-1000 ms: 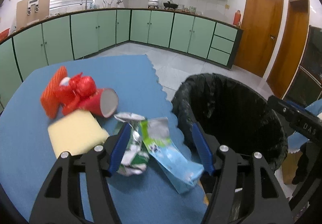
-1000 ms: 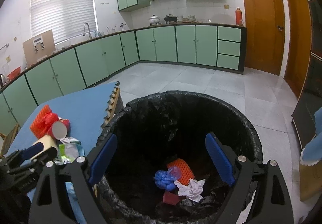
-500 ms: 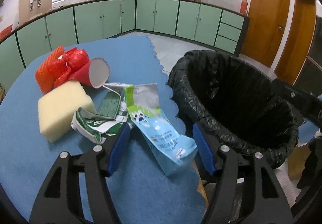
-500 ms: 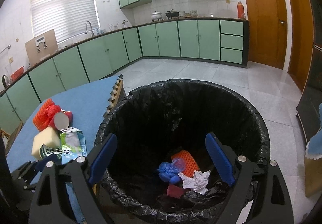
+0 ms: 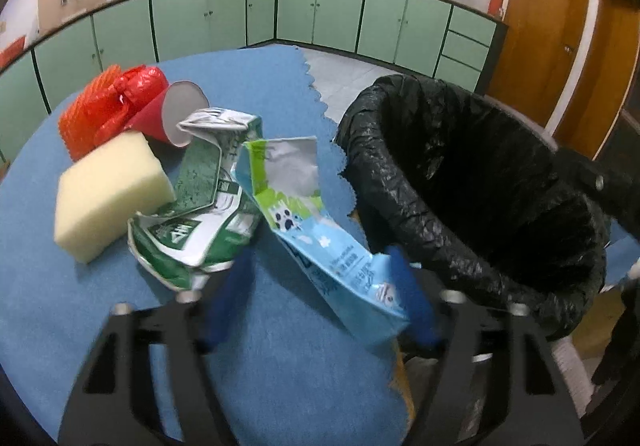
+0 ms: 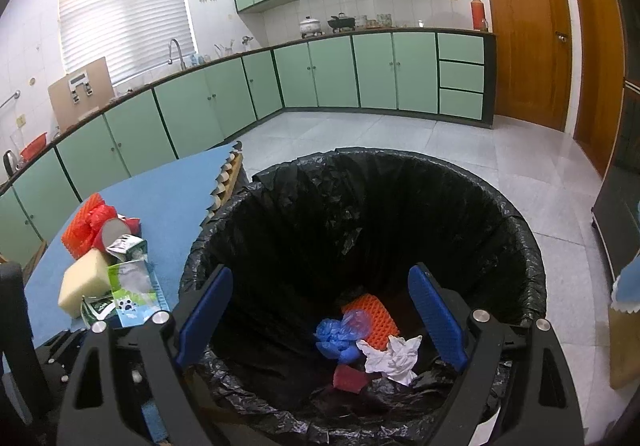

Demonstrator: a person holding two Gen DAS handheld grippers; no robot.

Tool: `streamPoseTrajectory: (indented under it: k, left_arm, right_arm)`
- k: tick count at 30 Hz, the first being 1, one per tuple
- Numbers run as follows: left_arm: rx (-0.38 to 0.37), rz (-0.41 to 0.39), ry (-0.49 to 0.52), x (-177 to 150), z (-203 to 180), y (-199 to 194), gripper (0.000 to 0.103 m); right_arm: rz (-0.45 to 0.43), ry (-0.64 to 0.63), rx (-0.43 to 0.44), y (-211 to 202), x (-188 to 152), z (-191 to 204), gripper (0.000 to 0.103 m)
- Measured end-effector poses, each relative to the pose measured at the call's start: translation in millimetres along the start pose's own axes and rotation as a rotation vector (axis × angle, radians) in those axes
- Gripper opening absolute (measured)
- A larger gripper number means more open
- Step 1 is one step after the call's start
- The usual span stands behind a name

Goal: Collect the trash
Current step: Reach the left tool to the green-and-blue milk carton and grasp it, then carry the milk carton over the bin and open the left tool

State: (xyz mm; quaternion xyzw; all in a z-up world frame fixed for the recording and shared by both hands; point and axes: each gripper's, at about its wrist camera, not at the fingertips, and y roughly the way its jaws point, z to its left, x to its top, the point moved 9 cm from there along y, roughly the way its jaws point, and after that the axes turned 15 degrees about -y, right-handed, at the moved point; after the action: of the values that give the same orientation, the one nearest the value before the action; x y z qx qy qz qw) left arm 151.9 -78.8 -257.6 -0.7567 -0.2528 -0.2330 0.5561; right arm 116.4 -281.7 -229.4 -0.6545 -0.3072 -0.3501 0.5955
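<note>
A: Carton position? Flattened light-blue-and-green drink carton [image 5: 320, 234] lies lower centre of the left wrist view, long axis from upper left to lower right, its near end between the left gripper [image 5: 320, 302] pads.
B: Gripping?
A: Not clearly. Jaws have just been closing, blue fingers [image 5: 228, 302] blurred, contact hard to call.
B: Right side?
A: Right gripper [image 6: 322, 322] spread wide, empty, over the black-lined round trash bin [image 6: 520, 230]. Left hand nearer. Carton's far edge hides behind the right pad.
</note>
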Motion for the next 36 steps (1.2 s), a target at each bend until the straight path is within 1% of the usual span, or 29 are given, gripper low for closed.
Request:
streamPoseTrajectory:
  k: [1,2,3,4,5,6,7,10,14,16,23,30,36]
  left_arm:
    - [-0.012,0.008,-0.007,1,0,1,0.045]
    - [-0.025,0.02,-0.014,1,-1,3,0.042]
    - [-0.037,0.039,-0.022,1,-1,5,0.033]
    - [-0.045,0.048,-0.027,0,-1,7,0.029]
    - [-0.056,0.05,-0.032,1,-1,7,0.027]
    - [-0.064,0.051,-0.033,2,-2,7,0.02]
    - [-0.076,0.051,-0.032,3,-4,6,0.017]
    - [-0.075,0.037,-0.016,5,-7,3,0.015]
    - [-0.08,0.036,-0.029,8,-5,2,0.013]
    - [-0.071,0.006,-0.027,15,-3,-5,0.01]
    - [-0.092,-0.069,-0.018,39,-6,-27,0.008]
    - [-0.136,-0.15,0.009,65,-25,-48,0.008]
    - [-0.17,-0.162,0.024,81,-50,-41,0.008]
  right_arm:
    - [0.001,0.002,-0.002,0,0,-1,0.088]
    - [0.002,0.005,-0.003,1,0,-2,0.088]
    - [0.003,0.008,-0.003,2,0,-3,0.088]
    - [0.004,0.012,-0.003,2,0,-3,0.088]
    - [0.005,0.017,-0.001,2,0,-4,0.088]
    - [0.006,0.02,0.0,3,0,-3,0.088]
    - [0.007,0.019,0.0,3,-1,-3,0.088]
    - [0.01,0.014,0.002,3,-1,-1,0.088]
    - [0.006,0.011,0.007,3,1,3,0.088]
    - [0.006,0.01,0.009,3,1,4,0.088]
    - [-0.021,0.013,0.006,-3,11,4,0.088]
    - [-0.059,0.007,-0.007,-12,28,1,0.088]
    - [-0.077,0.008,-0.026,-15,37,-10,0.088]
